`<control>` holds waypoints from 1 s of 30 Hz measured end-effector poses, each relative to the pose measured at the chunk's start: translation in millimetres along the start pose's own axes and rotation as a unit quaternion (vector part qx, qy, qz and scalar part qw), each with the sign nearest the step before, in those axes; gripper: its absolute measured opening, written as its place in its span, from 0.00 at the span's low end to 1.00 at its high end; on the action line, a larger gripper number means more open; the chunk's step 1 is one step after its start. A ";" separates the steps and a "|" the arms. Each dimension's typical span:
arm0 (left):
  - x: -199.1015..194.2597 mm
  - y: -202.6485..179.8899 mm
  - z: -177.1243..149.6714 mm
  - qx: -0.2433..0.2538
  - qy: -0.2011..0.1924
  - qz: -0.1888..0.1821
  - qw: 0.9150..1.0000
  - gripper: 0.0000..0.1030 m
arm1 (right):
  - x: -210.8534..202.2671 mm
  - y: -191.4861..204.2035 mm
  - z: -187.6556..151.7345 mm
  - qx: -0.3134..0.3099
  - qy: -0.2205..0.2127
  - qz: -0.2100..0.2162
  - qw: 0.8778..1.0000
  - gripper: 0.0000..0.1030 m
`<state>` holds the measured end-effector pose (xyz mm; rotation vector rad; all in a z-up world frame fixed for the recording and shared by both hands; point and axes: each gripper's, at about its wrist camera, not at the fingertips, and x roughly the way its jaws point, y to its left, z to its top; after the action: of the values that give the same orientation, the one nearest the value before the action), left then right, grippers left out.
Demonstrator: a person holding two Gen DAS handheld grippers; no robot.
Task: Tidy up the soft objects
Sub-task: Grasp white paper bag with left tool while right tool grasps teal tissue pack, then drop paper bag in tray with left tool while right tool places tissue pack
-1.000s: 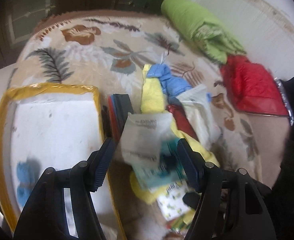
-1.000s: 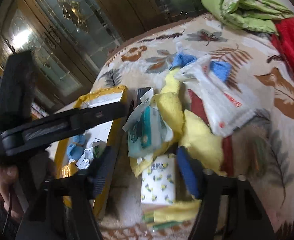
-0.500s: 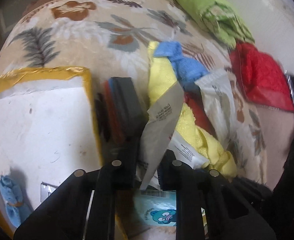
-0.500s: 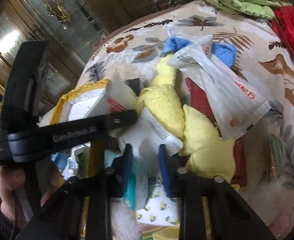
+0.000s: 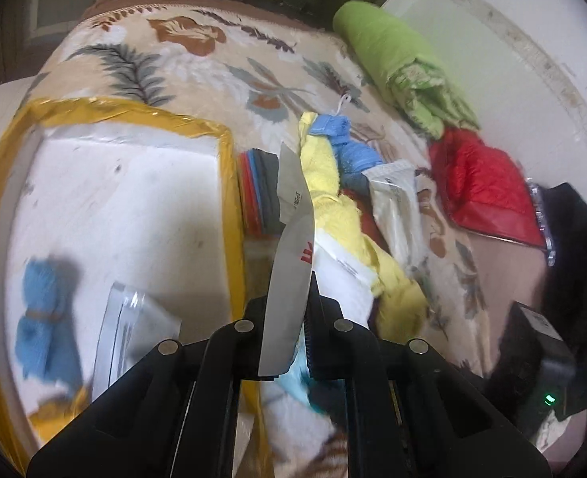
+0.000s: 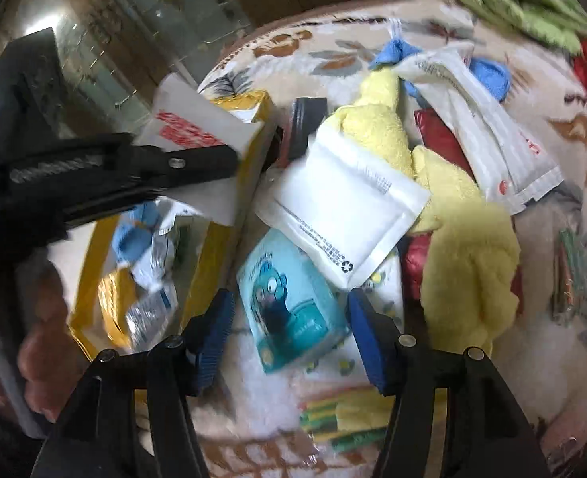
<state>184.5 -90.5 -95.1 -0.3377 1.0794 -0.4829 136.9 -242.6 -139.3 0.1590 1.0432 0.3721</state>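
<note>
While left gripper [image 5: 287, 318] clamps white packet [image 5: 289, 279] — yellow-edged box [image 5: 229, 183] beside, yellow towel [image 6: 464, 231] crowding.

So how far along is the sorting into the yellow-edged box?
Early. The box already holds a blue cloth bundle and a clear packet. The left gripper is shut on a white packet beside the box. The right gripper is open over a teal packet; yellow towels and other packets wait.
</note>
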 end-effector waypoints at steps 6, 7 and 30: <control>-37.5 23.0 -28.3 -0.037 -0.030 -0.006 0.999 0.08 | 0.2 2.5 -4.3 0.031 0.012 0.012 0.999 0.10; -46.3 26.8 -32.8 -0.038 -0.035 0.000 0.999 0.08 | -6.1 4.6 -7.2 0.033 0.008 0.020 0.999 0.08; -47.0 119.5 20.5 -0.042 -0.054 0.063 0.996 0.08 | 43.6 77.4 67.9 0.026 -0.021 0.036 0.999 0.08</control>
<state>209.9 36.3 -109.0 -0.3639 1.0114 -0.3043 197.8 -151.4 -117.4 0.2511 1.0089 0.4055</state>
